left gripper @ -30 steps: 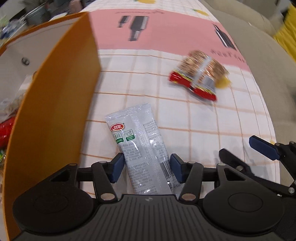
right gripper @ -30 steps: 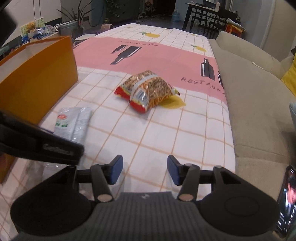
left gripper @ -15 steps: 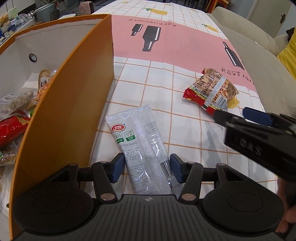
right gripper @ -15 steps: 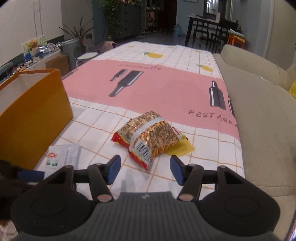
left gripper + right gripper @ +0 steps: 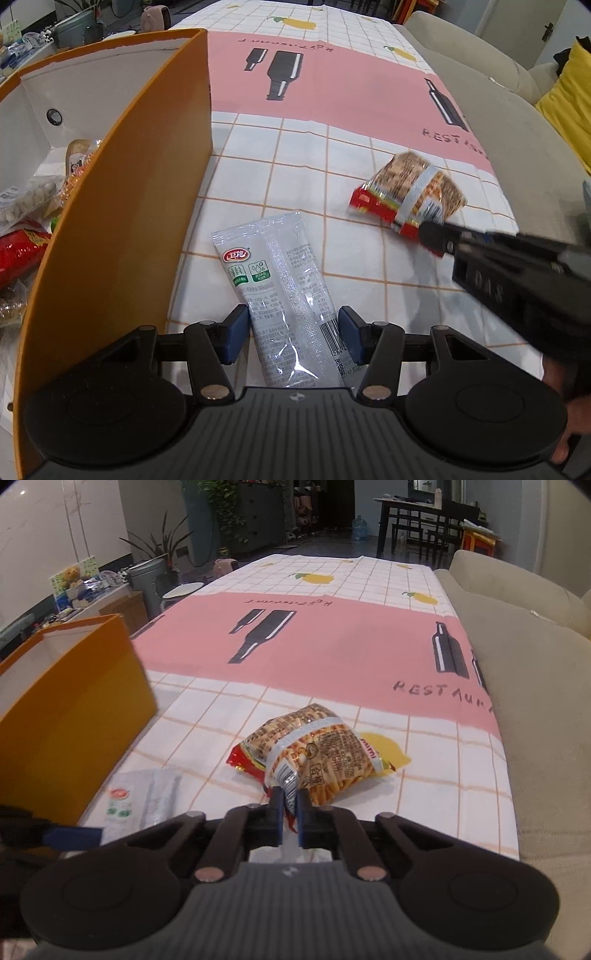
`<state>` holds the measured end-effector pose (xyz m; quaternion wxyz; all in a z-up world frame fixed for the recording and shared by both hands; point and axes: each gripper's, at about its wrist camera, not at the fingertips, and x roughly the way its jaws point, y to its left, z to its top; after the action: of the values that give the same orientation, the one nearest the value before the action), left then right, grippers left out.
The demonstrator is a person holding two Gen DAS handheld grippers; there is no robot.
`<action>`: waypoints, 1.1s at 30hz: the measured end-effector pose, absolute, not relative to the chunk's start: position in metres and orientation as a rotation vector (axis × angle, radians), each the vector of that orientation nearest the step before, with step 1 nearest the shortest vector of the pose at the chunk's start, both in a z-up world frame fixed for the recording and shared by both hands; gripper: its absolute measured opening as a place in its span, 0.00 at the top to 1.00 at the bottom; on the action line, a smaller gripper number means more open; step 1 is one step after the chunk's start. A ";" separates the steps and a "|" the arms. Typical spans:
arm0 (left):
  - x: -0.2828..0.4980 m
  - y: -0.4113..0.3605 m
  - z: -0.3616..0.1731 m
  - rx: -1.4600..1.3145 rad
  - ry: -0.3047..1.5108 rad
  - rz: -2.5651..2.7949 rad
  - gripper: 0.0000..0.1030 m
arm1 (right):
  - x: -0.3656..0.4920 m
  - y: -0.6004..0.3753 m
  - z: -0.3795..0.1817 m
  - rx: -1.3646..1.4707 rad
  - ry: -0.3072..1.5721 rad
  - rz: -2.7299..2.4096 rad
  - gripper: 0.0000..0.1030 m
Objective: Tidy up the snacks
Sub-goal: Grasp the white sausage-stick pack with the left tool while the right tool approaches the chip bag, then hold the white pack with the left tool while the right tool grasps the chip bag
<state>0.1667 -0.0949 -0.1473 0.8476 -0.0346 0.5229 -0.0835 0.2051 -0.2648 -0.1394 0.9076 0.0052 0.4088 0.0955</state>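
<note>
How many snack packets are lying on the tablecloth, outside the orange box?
2. A silver-white packet lies beside the orange box, between the left gripper pads. A red and gold packet lies further right, pinched by the right gripper. More are inside the box.

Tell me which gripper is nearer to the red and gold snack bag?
Right. The right gripper has just been closing and now pinches the near edge of the red and gold snack bag. The left gripper straddles the silver pouch, apart from the bag.

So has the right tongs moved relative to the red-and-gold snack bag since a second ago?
Yes. The right tongs came forward up to the snack bag, which lies by the lemon print, and have just closed on its near edge.
</note>
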 end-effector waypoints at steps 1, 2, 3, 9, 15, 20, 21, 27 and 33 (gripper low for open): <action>0.164 -0.095 -0.146 -0.074 1.102 -0.183 0.42 | 0.199 -0.265 -0.138 0.010 0.846 0.203 0.99; 0.161 -0.095 -0.145 -0.076 1.100 -0.189 0.42 | 0.192 -0.265 -0.136 0.004 0.847 0.203 0.99; 0.159 -0.095 -0.143 -0.078 1.097 -0.196 0.42 | 0.185 -0.265 -0.135 0.001 0.849 0.200 1.00; 0.145 -0.099 -0.131 -0.067 1.077 -0.236 0.42 | 0.147 -0.265 -0.126 -0.001 0.875 0.157 1.00; 0.130 -0.099 -0.127 -0.020 1.089 -0.266 0.43 | 0.111 -0.263 -0.119 -0.017 0.935 0.123 1.00; 0.121 -0.094 -0.131 -0.007 1.108 -0.272 0.43 | 0.083 -0.269 -0.122 -0.049 0.997 0.120 0.99; 0.120 -0.094 -0.131 -0.003 1.108 -0.273 0.43 | 0.078 -0.271 -0.122 -0.039 1.005 0.115 0.97; 0.118 -0.092 -0.131 -0.003 1.106 -0.272 0.43 | 0.065 -0.277 -0.107 0.038 0.923 0.083 0.43; 0.116 -0.092 -0.130 0.002 1.097 -0.279 0.43 | 0.078 -0.275 -0.107 0.090 0.831 0.024 0.25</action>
<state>0.1162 -0.0922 -0.1300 0.8441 0.0007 0.5196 -0.1323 0.0780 -0.2755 -0.1070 0.9139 0.0436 0.4033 0.0117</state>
